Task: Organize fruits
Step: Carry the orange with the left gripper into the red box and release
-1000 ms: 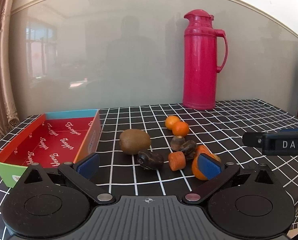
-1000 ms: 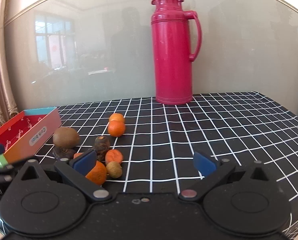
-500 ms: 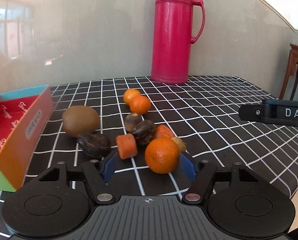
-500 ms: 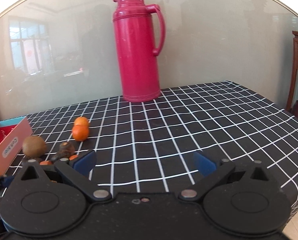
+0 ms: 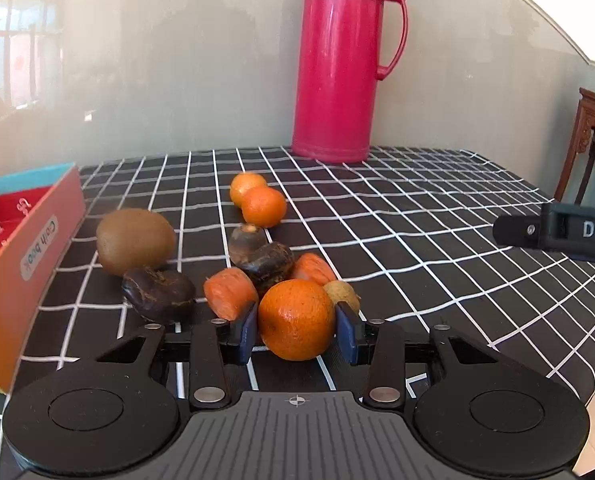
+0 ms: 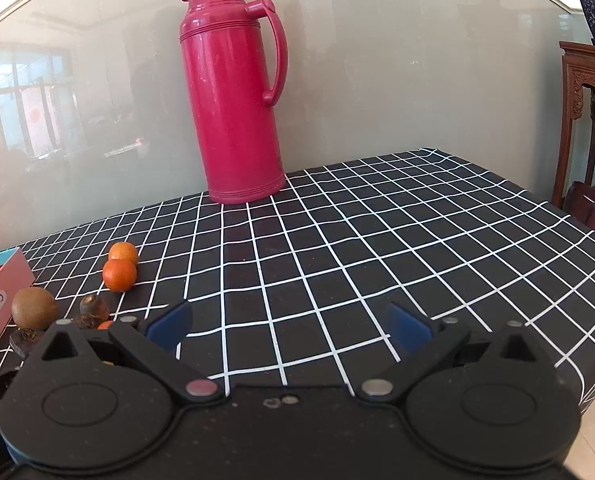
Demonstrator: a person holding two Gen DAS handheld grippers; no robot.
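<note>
A large orange [image 5: 296, 314] sits on the black checked tablecloth at the near end of a fruit pile. My left gripper [image 5: 297, 332] is closing on it, and both blue pads touch its sides. Behind it lie two carrot chunks [image 5: 229, 292], dark brown lumpy fruits [image 5: 157, 288], a small tan fruit [image 5: 341, 294], a kiwi [image 5: 135, 240] and two small tangerines [image 5: 263, 204]. The right gripper [image 6: 289, 324] stands open over bare cloth, to the right of the pile. The kiwi [image 6: 33, 307] and tangerines [image 6: 119, 274] show at its left edge.
An open red box [image 5: 25, 248] with an orange side wall stands left of the fruit. A tall red thermos [image 5: 337, 60] stands at the back against the glass wall. A carved wooden stand [image 6: 589, 92] is beyond the table's right edge [image 6: 577, 320].
My left gripper moved right, up to the large orange, and its jaws closed from wide open onto it. The right gripper swung right, away from the pile, and stays open.
</note>
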